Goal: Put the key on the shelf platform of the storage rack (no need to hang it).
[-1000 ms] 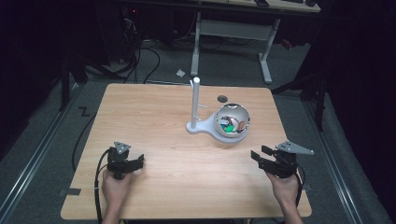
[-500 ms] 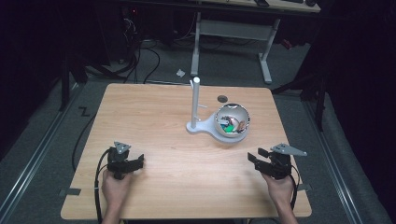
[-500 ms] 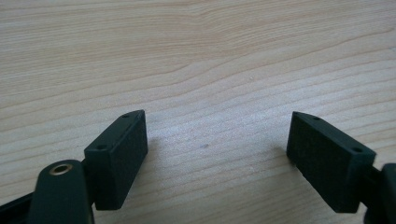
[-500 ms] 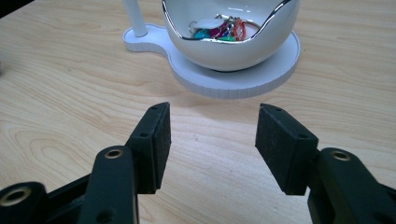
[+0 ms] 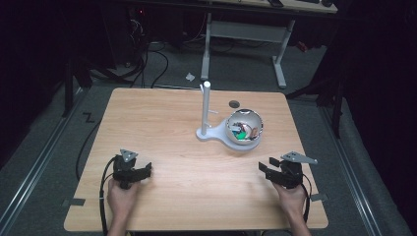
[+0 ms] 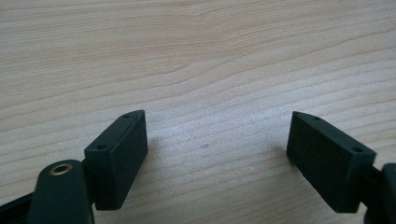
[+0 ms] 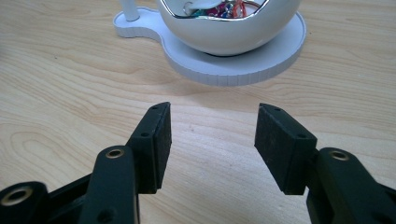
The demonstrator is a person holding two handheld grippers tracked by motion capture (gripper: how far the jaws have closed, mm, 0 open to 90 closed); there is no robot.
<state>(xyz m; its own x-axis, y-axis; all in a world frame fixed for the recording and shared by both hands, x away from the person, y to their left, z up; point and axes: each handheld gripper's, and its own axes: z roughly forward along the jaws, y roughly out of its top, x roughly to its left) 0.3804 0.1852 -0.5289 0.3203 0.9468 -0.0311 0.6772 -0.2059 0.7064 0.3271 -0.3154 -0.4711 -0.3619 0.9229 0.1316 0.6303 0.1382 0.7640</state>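
Note:
A white stand (image 5: 212,133) with an upright post (image 5: 206,103) carries a white bowl (image 5: 244,129) holding small coloured items; in the right gripper view the bowl (image 7: 233,28) sits just ahead on its round base (image 7: 233,65). My right gripper (image 5: 270,169) rests low near the table's front right, open, nothing between its pads (image 7: 212,140). At the front left, my left gripper (image 5: 140,172) is held still over bare wood, its jaws wide open and empty (image 6: 217,144).
The wooden table (image 5: 167,128) has a small dark round hole (image 5: 234,104) near its far edge. Beyond the table stand a grey desk frame (image 5: 246,34) and cables on the floor (image 5: 147,59). Tape marks lie at the front corners.
My right gripper has sunk a little toward the tabletop. The left gripper has stayed where it was.

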